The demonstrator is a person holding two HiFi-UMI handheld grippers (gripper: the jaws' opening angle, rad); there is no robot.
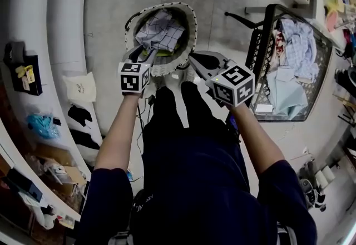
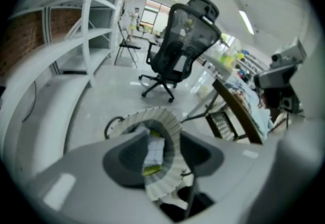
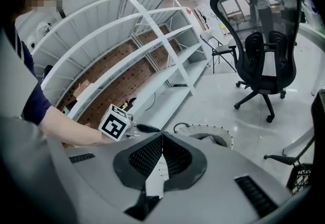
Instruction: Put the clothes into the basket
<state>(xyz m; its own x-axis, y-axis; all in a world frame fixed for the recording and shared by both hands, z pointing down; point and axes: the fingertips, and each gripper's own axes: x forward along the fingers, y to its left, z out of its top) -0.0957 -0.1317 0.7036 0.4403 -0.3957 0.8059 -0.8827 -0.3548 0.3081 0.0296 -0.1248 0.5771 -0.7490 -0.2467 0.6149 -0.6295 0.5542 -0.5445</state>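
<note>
Lying just ahead of and below the left gripper's (image 1: 146, 53) fingertips, a checked cloth (image 1: 161, 33) fills the round basket (image 1: 192, 23), with something yellow-green tucked beside it. That gripper hangs over the near rim, jaws wide apart, nothing between them but the drop into the basket. The right gripper (image 1: 194, 60), close to the rim's other side, has its jaws pressed together and looks empty, though the view is tight. More clothes (image 1: 297, 44) lie in a wire cart (image 1: 260, 44) off to the right of the right fingers, the heap running lengthwise away from them. That hand is likely nearer for the next fetch. Around them are a pale glossy floor (image 1: 111, 5), white shelves (image 1: 33, 16) to the left and an office chair (image 2: 180, 45) beyond.
</note>
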